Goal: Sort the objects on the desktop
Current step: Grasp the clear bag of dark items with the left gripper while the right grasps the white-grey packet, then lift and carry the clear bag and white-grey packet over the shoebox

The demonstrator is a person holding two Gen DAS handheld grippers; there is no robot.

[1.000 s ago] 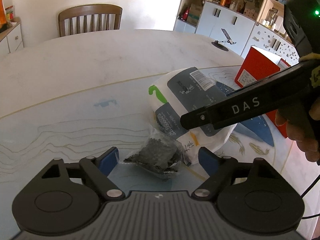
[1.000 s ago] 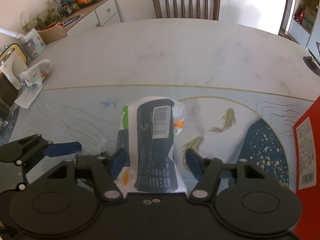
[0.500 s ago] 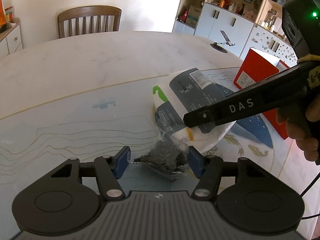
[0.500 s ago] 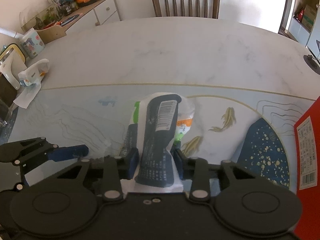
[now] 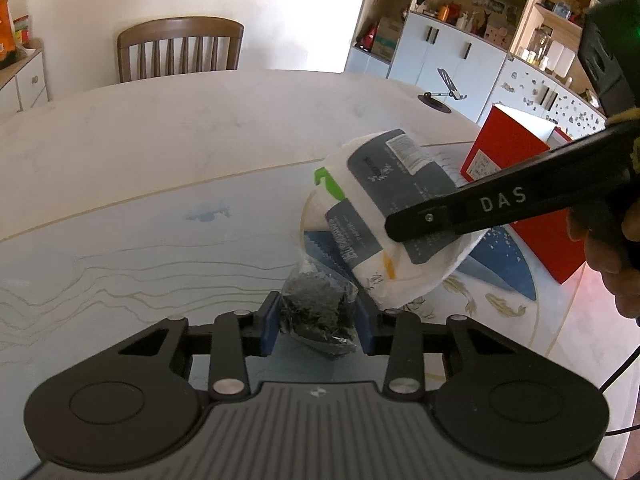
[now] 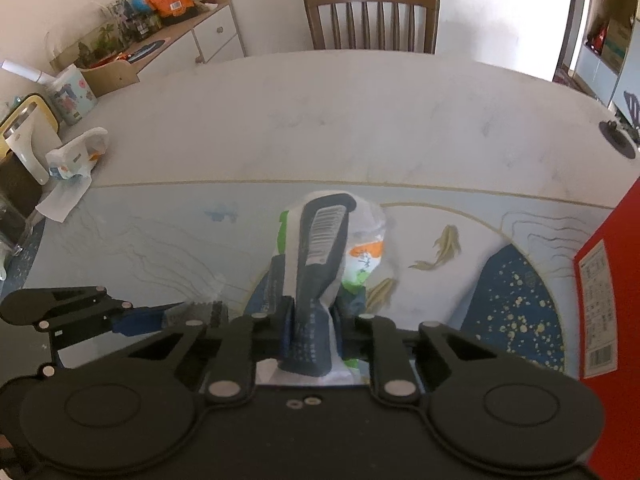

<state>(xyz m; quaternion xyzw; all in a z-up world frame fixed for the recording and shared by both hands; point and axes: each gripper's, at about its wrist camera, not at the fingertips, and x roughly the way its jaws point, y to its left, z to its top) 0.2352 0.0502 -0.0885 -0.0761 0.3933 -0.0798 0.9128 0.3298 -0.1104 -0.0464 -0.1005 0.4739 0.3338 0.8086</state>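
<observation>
1. Left wrist view: my left gripper (image 5: 318, 318) is clamped on a small clear bag of dark bits (image 5: 320, 312), its blue pads pressing the bag from both sides, low over the tabletop (image 5: 160, 160).
2. Same view: just beyond it, the white and grey packet (image 5: 380, 216) is tilted up off the patterned mat (image 5: 120, 260), with my right gripper (image 5: 416, 226) reaching in from the right and my hand (image 5: 612, 248) behind it. A red box (image 5: 516, 172) stands just past the packet, and a wooden chair (image 5: 180, 48) is at the far side.
3. Right wrist view: my right gripper (image 6: 312, 336) is squeezed tight on the near end of the packet (image 6: 320, 264), crumpling it narrow between the pads.
4. Same view: my left gripper (image 6: 180, 312) shows at lower left, closed on the small bag (image 6: 204, 310). The red box (image 6: 600, 300) is at the right edge, well apart from a tissue pack (image 6: 76, 152) at far left.
</observation>
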